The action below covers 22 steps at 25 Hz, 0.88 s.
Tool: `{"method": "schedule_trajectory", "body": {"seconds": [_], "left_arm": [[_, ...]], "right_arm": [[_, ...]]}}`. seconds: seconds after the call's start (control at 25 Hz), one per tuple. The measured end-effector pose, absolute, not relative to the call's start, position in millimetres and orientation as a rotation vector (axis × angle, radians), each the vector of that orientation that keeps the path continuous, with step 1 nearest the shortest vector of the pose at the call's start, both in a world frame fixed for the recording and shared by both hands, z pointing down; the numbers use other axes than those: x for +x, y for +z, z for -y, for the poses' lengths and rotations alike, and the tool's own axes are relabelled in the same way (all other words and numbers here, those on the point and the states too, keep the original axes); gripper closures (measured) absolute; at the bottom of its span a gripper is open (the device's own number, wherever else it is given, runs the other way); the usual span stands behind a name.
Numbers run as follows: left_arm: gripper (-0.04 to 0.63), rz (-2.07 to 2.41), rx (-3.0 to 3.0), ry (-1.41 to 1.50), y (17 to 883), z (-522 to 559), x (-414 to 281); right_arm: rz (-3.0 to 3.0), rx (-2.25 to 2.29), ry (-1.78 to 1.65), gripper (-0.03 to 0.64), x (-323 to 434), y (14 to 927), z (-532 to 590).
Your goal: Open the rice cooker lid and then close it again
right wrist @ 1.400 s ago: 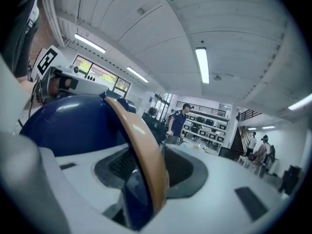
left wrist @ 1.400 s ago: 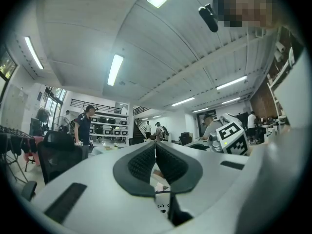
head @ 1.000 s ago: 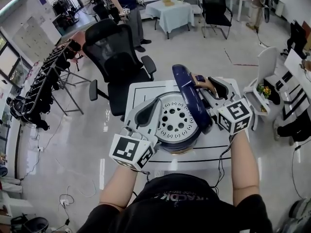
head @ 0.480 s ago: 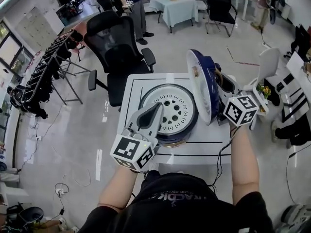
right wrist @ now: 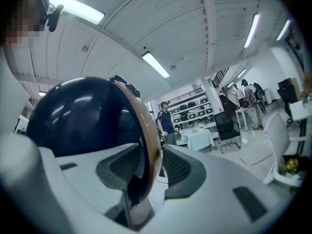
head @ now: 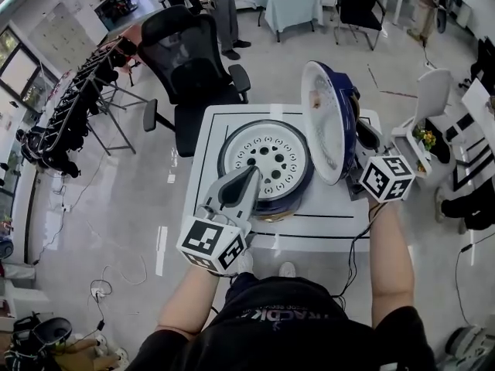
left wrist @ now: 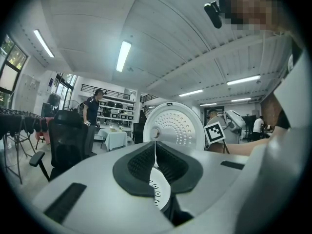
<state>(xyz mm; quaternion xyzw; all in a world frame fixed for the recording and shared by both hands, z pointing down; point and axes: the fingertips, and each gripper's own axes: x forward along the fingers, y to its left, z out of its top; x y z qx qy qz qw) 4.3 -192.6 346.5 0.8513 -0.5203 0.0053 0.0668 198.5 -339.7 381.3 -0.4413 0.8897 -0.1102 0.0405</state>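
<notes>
Lid (head: 325, 122) stands about upright at the right side of the cooker (head: 267, 161). Its white perforated inner face is turned to the open mouth and its blue dome faces away from it. The cooker sits mid-table (head: 340, 215), square in front of you. Your right gripper (right wrist: 155, 156) has just been closing its jaws and is still fairly wide, with the lid's tan rim between them. It looks pinched, one pad on the dome side and one on the inner side, though contact on the inner-side pad isn't crisp in the right gripper view. The edge grip makes sense: the rim is the only part thin enough to get jaws around. Holding it there also gives you control of the swing, so the lid can't drop or spring. Your left gripper (left wrist: 156, 145) is fully shut with nothing in it, its nose over the cooker's near-left rim. My read is that it's parked there to brace the body so it doesn't skid on the table while the lid moves. It also stays out of the lid's arc. The open half looks done and the close half hasn't started. For the close I'd keep the pinch on all the way down and pull the left nose off the rim before the lid lands. The main risk is letting go early, which would let the lid slam or bounce off the latch.
</notes>
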Motion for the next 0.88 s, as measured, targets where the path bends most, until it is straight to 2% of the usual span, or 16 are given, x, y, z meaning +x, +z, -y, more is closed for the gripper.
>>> {"method": "schedule_trajectory", "body": {"seconds": [0.48,0.88], "left_arm": [[0.584,1.386,2.636,0.014,359,176,8],[0.569,1.196,2.742,-0.016,348,133,-5]], "right_arm": [[-2.622,-1.519,-0.241,0.465,219,364,269],[-2.559,-1.649,-0.095,0.464,190,330,172]]}}
